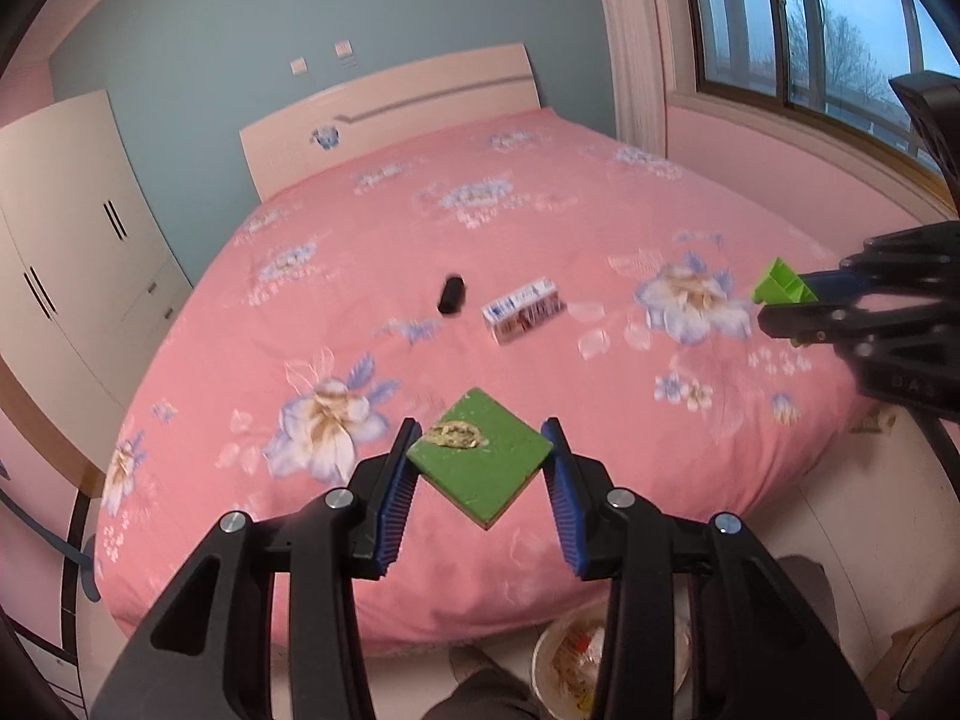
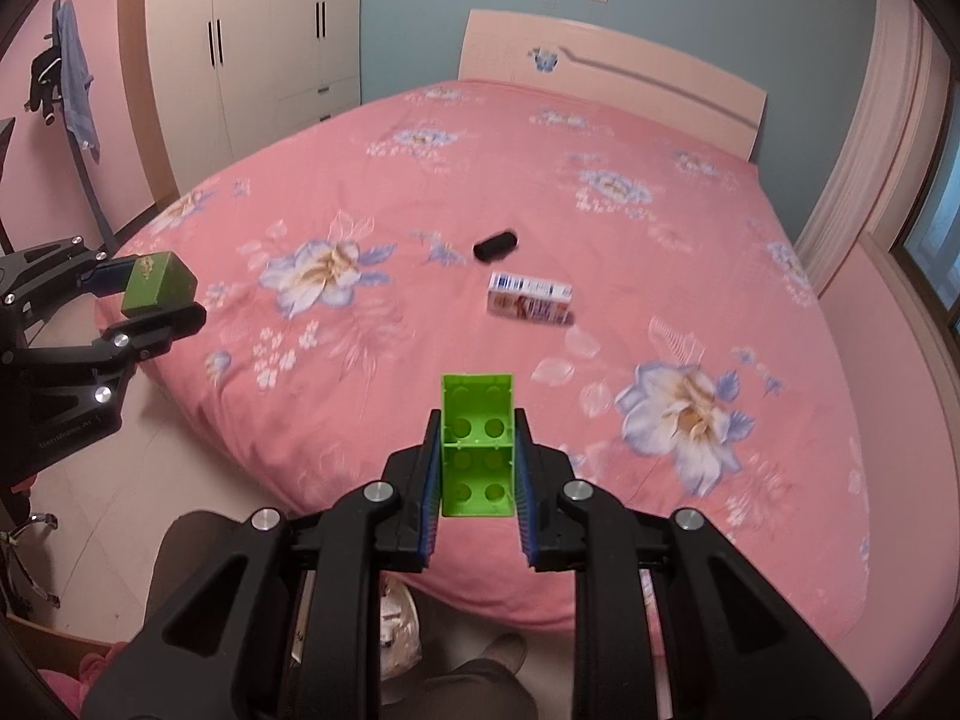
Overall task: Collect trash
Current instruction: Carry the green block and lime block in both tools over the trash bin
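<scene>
Trash: flat green square pad [image 1: 480, 462], hollow studded plastic block [image 2: 478, 447].

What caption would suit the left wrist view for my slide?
Left gripper clamps a soiled green sponge above the pink floral bed, small box and black object still lying there.

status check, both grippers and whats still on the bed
Left gripper shut on green square box; right gripper shut on green block. Black cylinder and small carton lie on bed. Nothing in the way.
</scene>
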Tool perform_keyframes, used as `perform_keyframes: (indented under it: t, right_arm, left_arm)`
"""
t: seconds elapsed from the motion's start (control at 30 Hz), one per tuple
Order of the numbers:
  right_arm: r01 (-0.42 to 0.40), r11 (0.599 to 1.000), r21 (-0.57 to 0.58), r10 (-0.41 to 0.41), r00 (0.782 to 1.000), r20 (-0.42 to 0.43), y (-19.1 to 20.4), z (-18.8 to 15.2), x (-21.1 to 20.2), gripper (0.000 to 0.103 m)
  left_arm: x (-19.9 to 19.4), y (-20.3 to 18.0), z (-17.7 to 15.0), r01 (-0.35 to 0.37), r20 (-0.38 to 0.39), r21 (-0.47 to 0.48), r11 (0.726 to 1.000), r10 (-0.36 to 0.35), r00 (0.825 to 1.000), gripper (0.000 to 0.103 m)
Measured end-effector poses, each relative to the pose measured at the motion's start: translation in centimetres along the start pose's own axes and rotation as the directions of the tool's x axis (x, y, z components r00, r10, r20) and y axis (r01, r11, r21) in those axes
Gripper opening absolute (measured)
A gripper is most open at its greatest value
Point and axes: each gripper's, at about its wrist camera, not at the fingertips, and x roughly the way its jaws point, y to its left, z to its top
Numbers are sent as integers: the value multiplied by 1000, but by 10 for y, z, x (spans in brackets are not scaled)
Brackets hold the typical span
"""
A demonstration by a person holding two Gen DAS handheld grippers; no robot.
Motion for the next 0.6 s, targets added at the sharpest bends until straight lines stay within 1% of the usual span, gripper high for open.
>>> perform_keyframes:
  t: [0.13,0.27,0.47,0.6]
  right_arm:
    - [-18,1000,6,18,999,-45,5,-18,22,22]
    - [-36,999,9,36,995,-92,9,-36,44,22]
    - [-71,997,19,73,985,-159,22,-64,79,22]
    - [-101,995,24,104,973,-207,34,-86,105,22]
  left_arm:
    - [22,-5,-21,18,-53,-11,1000,-19,998,43]
    - [44,-10,-43,35,-110,-22,999,-38,993,43]
    - [75,-19,-76,67,-191,-42,997,-74,979,43]
    - [93,-24,-101,77,-240,-57,995,-89,967,43]
